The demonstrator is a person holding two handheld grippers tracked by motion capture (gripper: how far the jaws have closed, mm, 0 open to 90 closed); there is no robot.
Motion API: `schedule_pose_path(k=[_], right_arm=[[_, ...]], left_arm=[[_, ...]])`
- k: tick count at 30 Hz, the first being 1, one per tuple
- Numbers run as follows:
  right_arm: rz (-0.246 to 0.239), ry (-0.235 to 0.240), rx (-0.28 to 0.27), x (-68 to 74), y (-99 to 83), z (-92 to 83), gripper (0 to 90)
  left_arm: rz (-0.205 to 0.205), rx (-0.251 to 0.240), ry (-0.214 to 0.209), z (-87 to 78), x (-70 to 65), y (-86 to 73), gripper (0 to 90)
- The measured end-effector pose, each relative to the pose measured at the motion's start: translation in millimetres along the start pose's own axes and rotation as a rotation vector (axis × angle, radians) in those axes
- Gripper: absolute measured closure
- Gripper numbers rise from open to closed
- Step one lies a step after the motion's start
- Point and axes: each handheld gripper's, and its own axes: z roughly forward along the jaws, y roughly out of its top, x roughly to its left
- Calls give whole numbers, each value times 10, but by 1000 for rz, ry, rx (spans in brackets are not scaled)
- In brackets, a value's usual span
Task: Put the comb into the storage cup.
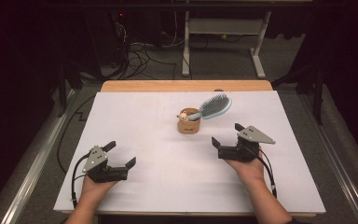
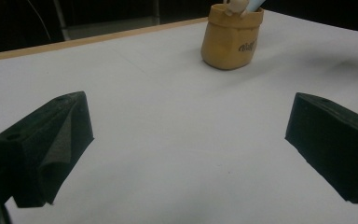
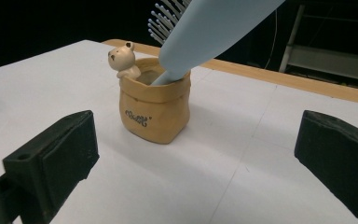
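A tan sack-shaped ceramic pot (image 1: pixel 189 122) (image 2: pixel 231 41) (image 3: pixel 155 109) with a small bear figure (image 3: pixel 123 59) on its rim stands upright mid-table. A light blue hairbrush (image 1: pixel 213 107) (image 3: pixel 205 31) rests handle-down in the pot and leans to the right. My left gripper (image 1: pixel 120 154) (image 2: pixel 186 147) is open near the front left, empty, well short of the pot. My right gripper (image 1: pixel 226 134) (image 3: pixel 196 163) is open just right of and in front of the pot, with nothing between its jaws.
A white board (image 1: pixel 144 121) covers the wooden table (image 1: pixel 186 86). Beyond the far edge are a white desk frame (image 1: pixel 223 32) and loose cables (image 1: pixel 140 51) on the floor. A metal rail (image 1: pixel 32 172) runs along the left side.
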Motion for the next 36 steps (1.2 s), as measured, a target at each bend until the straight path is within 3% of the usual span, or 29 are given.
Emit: schedule_pose_path(k=[9,17,24,29,36], right_arm=[[-35,0,-28,-23,-211,-308,2],[-17,-27,-32,-115,-415,-627,3],[1,-60,-68,-217,-545,-870,3],[14,-65,-101,-252,-542,-907,3],[16,-62,-98,-249,-549,-893,3]], left_arm=[[-1,3,-2,-10,-4,2,15],[-3,7,1,-27,-7,-3,15],[-2,-4,-3,-82,-40,18,15],[-4,1,-6,-64,-44,13,15],[-10,11,4,-56,-38,0,9]])
